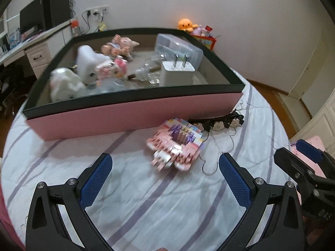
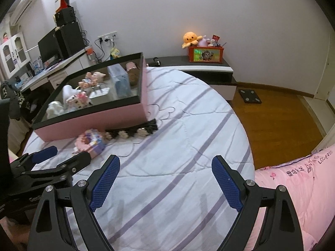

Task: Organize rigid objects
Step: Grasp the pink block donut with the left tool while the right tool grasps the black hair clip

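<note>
Bed with white quilt, lilac stripes (image 1: 146, 198): bears pink-sided cardboard box with black rim (image 1: 134, 113), holding plush toys, a white plug charger (image 1: 178, 73) and a clear plastic case (image 1: 178, 46). Pink and purple block-built toy (image 1: 178, 144): on quilt just before box, beside black strap with flower studs (image 1: 219, 123). Left gripper (image 1: 165, 167): jaws spread, empty, above quilt near block toy. Right gripper (image 2: 165, 169): jaws spread, empty

Dim, even indoor light with a cool cast and soft shadows on the bed (image 2: 178, 125). Both fisheye views bow hard toward dark corners. Left-wrist view smeared by motion blur; right-wrist sharper.
</note>
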`<state>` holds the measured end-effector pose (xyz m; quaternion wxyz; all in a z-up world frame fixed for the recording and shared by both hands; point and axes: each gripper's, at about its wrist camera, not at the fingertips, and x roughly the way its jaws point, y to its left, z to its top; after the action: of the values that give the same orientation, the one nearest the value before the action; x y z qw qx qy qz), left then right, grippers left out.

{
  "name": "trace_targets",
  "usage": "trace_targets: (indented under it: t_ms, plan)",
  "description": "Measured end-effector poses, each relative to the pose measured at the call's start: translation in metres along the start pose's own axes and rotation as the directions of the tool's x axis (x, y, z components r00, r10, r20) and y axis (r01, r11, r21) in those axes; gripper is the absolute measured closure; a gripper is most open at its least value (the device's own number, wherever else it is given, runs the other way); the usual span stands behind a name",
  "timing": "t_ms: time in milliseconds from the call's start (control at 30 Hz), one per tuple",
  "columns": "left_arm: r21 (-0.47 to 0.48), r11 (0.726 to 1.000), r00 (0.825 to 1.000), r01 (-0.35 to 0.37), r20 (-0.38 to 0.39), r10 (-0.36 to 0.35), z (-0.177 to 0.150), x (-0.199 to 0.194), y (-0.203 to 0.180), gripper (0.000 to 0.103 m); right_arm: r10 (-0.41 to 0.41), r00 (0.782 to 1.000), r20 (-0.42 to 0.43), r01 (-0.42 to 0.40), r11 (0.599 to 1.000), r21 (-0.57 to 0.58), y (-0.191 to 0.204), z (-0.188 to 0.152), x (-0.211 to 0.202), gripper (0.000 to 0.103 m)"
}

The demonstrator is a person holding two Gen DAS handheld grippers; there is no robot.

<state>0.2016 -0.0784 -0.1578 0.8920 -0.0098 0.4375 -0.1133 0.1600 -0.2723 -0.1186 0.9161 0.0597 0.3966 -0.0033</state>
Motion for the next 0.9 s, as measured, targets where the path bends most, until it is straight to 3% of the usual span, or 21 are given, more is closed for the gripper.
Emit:
trace_targets:
  t_ms: [200,267,333,500,767,900]
  plan:
    - [0.0,1.0,1.0,-0.026,-0.013,0.026,0.008,0.026,-0.005,0.004,-0.006,1.0,-0.023,0.006,1.0,0.01,-0.009,0.002,0.013,0.012]
    - [0.007,1.0,1.0,-0.023,-0.001,0.023,0.009,0.025,-0.005,0.016,-0.007,1.0,-0.03,0.007,1.0,0.008,-0.01,0.002,0.016,0.012]
    - [0.021,1.0,1.0,-0.014,0.007,0.014,0.011,0.023,-0.006,0.04,-0.005,0.999,-0.035,0.005,1.0,0.01,-0.01,0.002,0.019,0.012]
    - [0.017,1.0,1.0,0.006,0.011,-0.007,0.008,0.012,0.006,0.041,0.009,0.999,-0.044,-0.009,1.0,-0.003,0.0,0.005,0.026,0.012]
    - [-0.041,0.998,0.998,-0.041,0.042,0.043,-0.003,-0.017,0.048,0.041,0.072,0.994,-0.086,-0.078,0.995,-0.064,0.036,0.018,0.055,0.012]
    - [-0.062,0.997,0.998,-0.04,0.049,0.043,-0.007,-0.025,0.062,0.041,0.047,0.993,-0.109,-0.057,0.994,-0.089,0.051,0.024,0.076,0.012]
